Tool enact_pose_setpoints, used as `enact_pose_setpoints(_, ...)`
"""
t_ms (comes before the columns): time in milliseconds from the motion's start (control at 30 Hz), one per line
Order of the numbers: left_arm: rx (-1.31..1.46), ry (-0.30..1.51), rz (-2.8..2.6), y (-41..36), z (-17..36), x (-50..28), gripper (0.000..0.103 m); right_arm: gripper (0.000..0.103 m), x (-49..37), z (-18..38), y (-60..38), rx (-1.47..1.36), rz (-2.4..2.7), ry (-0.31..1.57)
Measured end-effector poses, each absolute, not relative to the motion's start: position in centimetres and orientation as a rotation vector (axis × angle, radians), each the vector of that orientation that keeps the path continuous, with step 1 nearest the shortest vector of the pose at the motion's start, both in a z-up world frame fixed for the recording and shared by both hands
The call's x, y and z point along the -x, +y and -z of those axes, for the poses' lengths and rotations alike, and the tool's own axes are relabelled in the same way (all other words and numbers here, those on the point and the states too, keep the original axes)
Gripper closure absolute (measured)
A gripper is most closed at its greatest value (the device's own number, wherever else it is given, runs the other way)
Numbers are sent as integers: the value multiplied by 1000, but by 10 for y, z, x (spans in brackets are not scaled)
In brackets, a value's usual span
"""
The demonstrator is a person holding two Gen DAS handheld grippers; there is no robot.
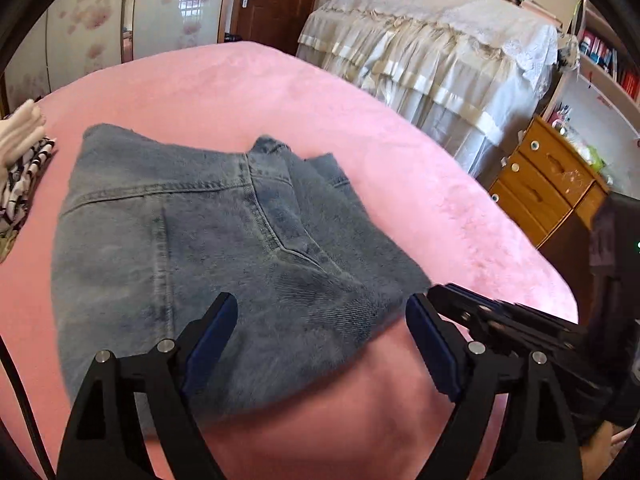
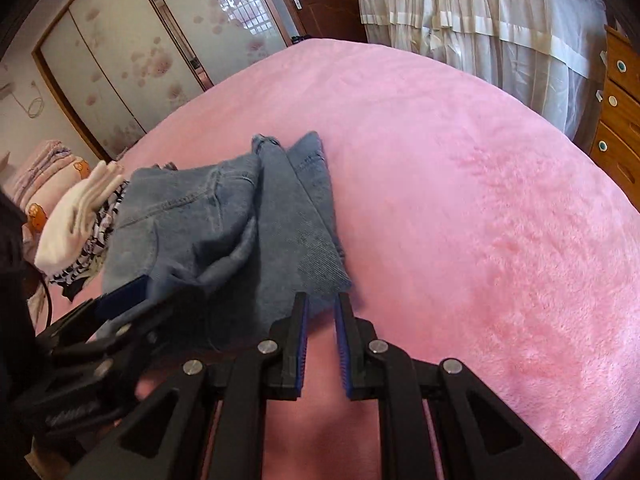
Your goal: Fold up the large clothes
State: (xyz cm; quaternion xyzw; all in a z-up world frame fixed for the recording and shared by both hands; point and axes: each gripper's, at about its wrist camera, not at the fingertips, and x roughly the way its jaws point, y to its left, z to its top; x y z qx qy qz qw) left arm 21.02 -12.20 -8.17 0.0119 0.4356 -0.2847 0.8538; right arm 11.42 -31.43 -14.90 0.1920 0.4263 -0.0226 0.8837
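Note:
A pair of blue jeans (image 1: 192, 240) lies folded into a compact stack on the pink blanket (image 1: 320, 120). My left gripper (image 1: 320, 312) is open wide and empty, just above the near edge of the jeans. In the right wrist view the jeans (image 2: 240, 220) lie left of centre. My right gripper (image 2: 322, 300) has its jaws narrowly apart with nothing between them, at the jeans' near right corner. The left gripper (image 2: 120, 296) shows at the lower left of that view, over the jeans.
A stack of folded clothes, white on top of black-and-white print (image 2: 80, 224), lies left of the jeans. A lace-covered piece of furniture (image 1: 432, 52) and a wooden drawer unit (image 1: 548, 176) stand beyond the bed's right edge. Wardrobe doors (image 2: 120, 60) are at the back left.

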Motion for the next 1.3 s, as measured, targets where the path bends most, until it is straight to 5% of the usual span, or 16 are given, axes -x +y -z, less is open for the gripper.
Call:
enact_pose_setpoints(100,0,874,533,-97,64,-205,12,61,-114,135,-309,-412,16,864)
enact_pose_setpoints(300,4,864,278,-34,65,-199,12,37,-117,118,-291,-441,-107,850)
enact_pose_setpoints(633,86,953,127,26,101,-208,12,35,-163,151,-266,-484,-172,1013)
enact_pose_setpoints(667,81,948,124,28,102,-209,12,37,-170,155,-264,-485,-179,1025)
enact_pose_setpoints(800,90,941,127,29,109,-217,12,81,-192,164,-255,-444,-195,1079)
enact_pose_setpoints(1100,145,843,191,19,93,-233,12,88,-159,64,-252,-266,-234,737)
enact_pose_setpoints(1300,71,926,257,-11,128,-255,12,88,-172,137,-304,-352,-64,892)
